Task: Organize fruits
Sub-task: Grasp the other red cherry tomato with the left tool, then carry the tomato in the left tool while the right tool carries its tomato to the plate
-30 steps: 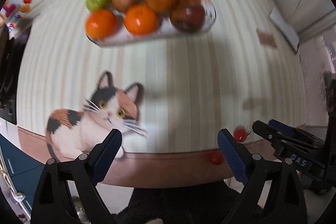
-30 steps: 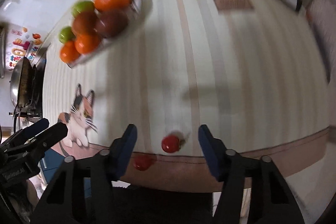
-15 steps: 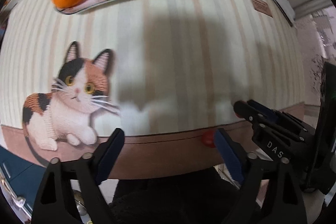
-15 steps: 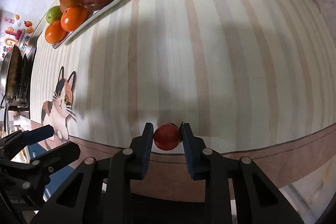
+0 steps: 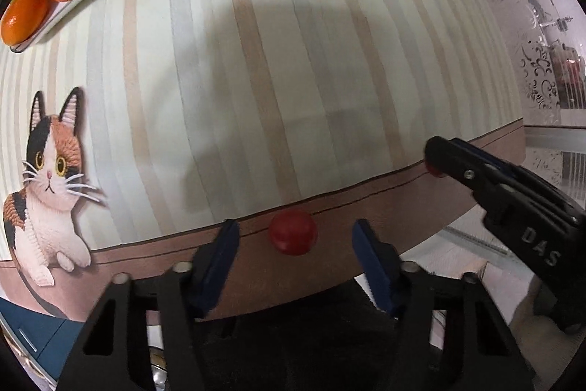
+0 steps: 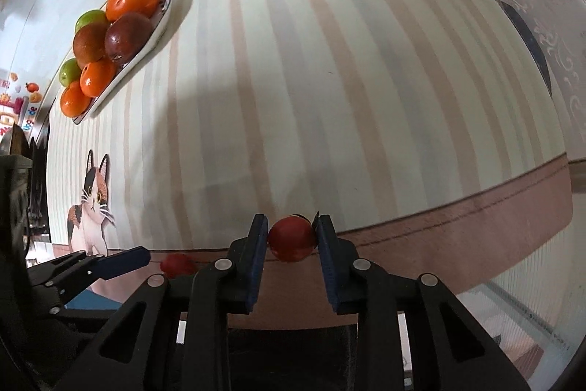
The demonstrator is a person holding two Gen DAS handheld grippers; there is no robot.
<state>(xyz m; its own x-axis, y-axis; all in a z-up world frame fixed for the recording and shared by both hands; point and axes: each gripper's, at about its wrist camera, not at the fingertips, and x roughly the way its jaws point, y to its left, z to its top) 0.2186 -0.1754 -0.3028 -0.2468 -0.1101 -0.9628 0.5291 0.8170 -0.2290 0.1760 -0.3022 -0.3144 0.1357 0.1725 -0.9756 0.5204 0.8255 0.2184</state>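
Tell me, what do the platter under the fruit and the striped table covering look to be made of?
The platter looks like glazed ceramic: white, smooth, with a thin dark line along its rim. The striped table covering looks like a wipeable vinyl or coated cloth: matte, flat, with printed stripes and a printed cat. Neither is certain.

You have a matt, woven-looking striped cloth (image 6: 329, 98) under you, its brown border (image 6: 476, 229) stitched along the edge. The small red fruit (image 6: 291, 239) between your right pads is smooth with a soft sheen. Your gripper arms (image 5: 520, 207) look like matt black plastic, the pads (image 5: 370, 262) blue and ribbed. The plate (image 6: 146, 43) looks glazed white, the oranges (image 6: 97, 77) glossy.
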